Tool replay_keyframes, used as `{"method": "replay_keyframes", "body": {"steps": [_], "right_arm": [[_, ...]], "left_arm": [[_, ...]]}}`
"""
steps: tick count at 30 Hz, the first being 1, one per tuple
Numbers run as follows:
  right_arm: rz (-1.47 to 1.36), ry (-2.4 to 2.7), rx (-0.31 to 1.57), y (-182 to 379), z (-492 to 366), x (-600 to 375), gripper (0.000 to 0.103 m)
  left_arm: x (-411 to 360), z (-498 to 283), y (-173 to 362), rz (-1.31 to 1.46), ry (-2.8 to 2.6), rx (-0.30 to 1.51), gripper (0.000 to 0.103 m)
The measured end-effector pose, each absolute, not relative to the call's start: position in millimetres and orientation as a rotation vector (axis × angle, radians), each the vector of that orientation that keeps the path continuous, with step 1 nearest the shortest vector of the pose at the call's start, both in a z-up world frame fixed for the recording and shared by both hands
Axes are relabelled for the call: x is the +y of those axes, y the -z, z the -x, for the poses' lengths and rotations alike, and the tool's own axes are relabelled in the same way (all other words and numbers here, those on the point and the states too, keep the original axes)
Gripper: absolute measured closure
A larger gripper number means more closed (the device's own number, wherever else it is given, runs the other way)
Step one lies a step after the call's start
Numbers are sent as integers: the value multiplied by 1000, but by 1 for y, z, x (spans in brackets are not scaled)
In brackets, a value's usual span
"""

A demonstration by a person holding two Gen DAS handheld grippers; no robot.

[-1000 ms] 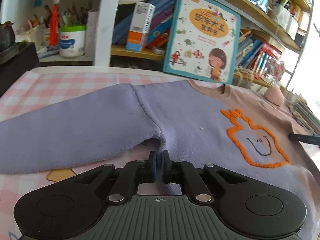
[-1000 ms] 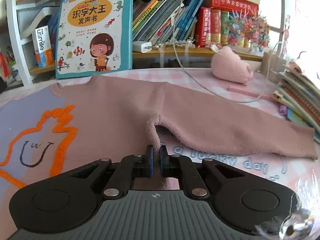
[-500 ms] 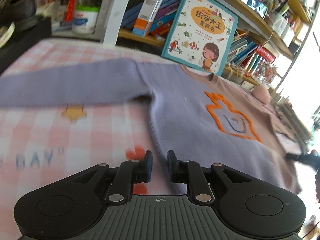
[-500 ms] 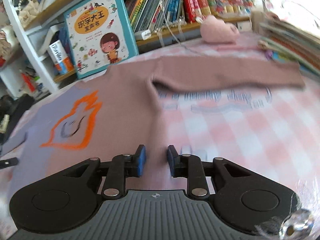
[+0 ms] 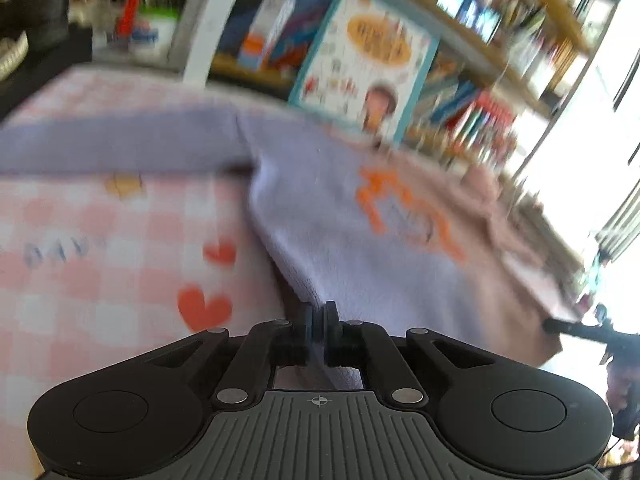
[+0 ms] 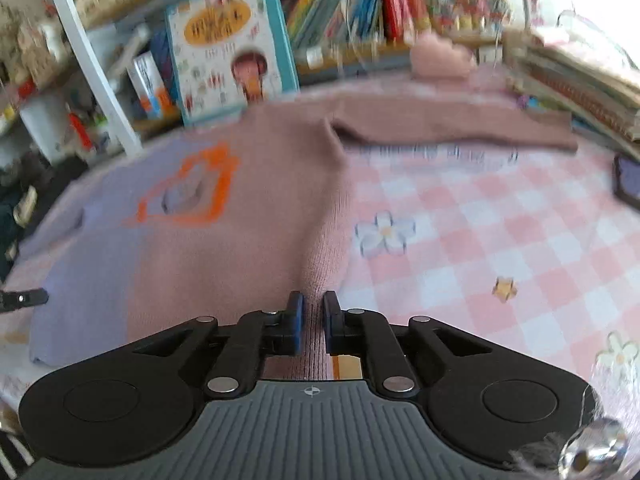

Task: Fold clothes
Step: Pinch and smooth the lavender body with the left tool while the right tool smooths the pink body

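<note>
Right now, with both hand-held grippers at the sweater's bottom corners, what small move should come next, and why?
Probably lift both corners a little and carry the hem toward the collar. The left hand-held gripper has just closed on the sweater's purple corner, the right hand-held gripper on the pink one. The sleeves lie spread on the checked tablecloth, so the body looks ready to fold upward.
</note>
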State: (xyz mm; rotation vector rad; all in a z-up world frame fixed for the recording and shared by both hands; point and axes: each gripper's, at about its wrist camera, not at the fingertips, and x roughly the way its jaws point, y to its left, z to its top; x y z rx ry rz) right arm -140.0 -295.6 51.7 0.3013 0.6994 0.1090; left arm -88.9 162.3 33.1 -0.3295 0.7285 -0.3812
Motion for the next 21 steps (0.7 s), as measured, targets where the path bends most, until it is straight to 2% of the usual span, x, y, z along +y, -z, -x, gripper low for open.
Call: {"method": "replay_keyframes", "body": {"steps": [2, 8, 10, 12, 15, 17, 18, 21], "right_arm": [[-310, -121, 677, -62, 144, -297, 94], [-248, -104, 783, -47, 137, -291, 94], [-234, -95, 804, -40, 135, -289, 94], [-234, -98, 807, -41, 135, -289, 93], [-222, -83, 794, -45, 135, -292, 85], [-230, -67, 757, -49, 134, -296, 81], [-237, -62, 744, -49, 132, -297, 80], [-264, -56, 720, -47, 123, -299, 80]], "left_arm": [[167, 96, -48, 331, 381, 687, 101], [162, 90, -15, 291, 338, 831, 100], [164, 92, -12, 288, 337, 828, 100], [167, 91, -14, 292, 331, 827, 97], [168, 90, -19, 246, 295, 802, 90], [174, 90, -24, 244, 269, 764, 75], [176, 88, -24, 260, 261, 750, 72], [174, 80, -19, 293, 271, 751, 71]]}}
